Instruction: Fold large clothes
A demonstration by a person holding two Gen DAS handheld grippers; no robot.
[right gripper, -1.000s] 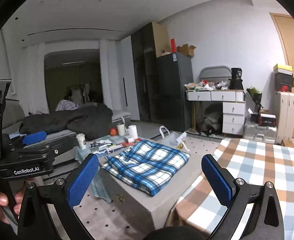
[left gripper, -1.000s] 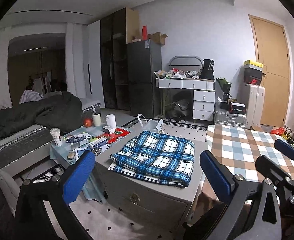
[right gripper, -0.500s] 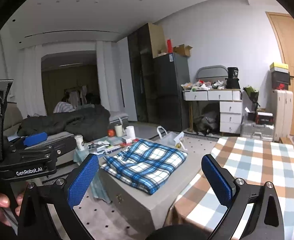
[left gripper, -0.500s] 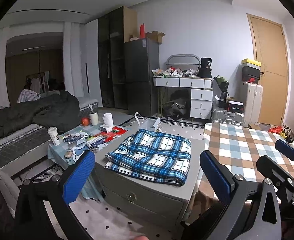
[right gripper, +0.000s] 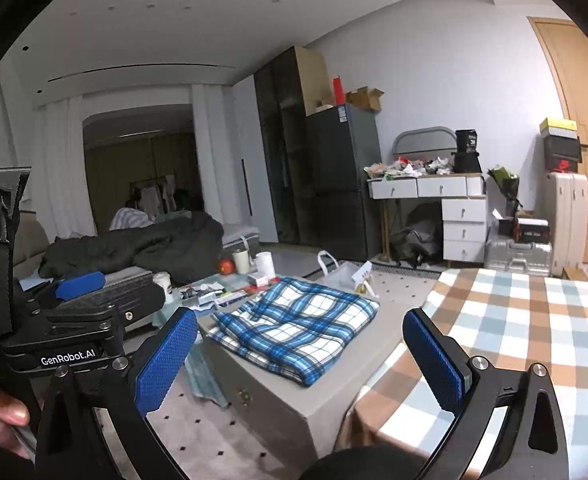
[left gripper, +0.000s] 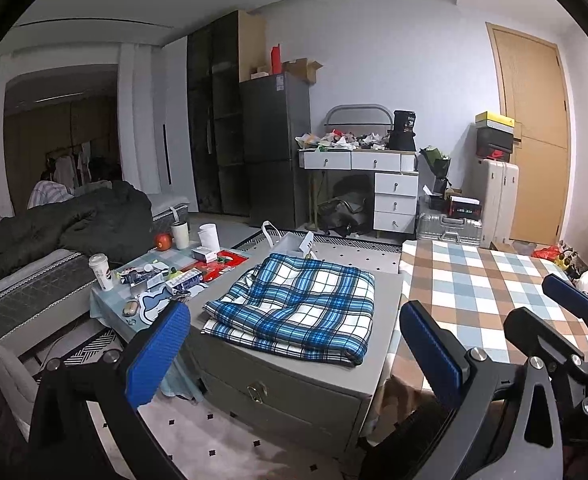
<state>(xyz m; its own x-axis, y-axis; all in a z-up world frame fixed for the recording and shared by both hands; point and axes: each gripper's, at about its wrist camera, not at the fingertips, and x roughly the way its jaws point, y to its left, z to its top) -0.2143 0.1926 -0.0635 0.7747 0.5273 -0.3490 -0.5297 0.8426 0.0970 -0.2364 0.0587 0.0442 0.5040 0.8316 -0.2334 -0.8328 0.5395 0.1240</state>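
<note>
A blue-and-white plaid garment (left gripper: pixel 294 306) (right gripper: pixel 294 328) lies folded in a flat rectangle on top of a grey drawer cabinet (left gripper: pixel 277 384) (right gripper: pixel 281 400). My left gripper (left gripper: pixel 294 352) is open and empty, held back from the cabinet's near edge. My right gripper (right gripper: pixel 300 356) is open too, with nothing between its blue pads. In the right wrist view the left gripper (right gripper: pixel 77 284) shows at the left, with a person's hand (right gripper: pixel 1 420) on its handle. At the right of the left wrist view the right gripper (left gripper: pixel 566 300) hangs over the checked cloth.
A table with a brown, blue and white checked cloth (left gripper: pixel 490 284) (right gripper: pixel 526 320) stands right of the cabinet. A low cluttered table (left gripper: pixel 161 276) with cups and boxes sits left of it. A sofa with dark bedding (left gripper: pixel 65 228) is far left. Behind are a white desk (left gripper: pixel 378 184), suitcases and a door.
Both views shift slightly, as both grippers tilt a little upward. The folded garment has not moved, and both grippers stay open.
</note>
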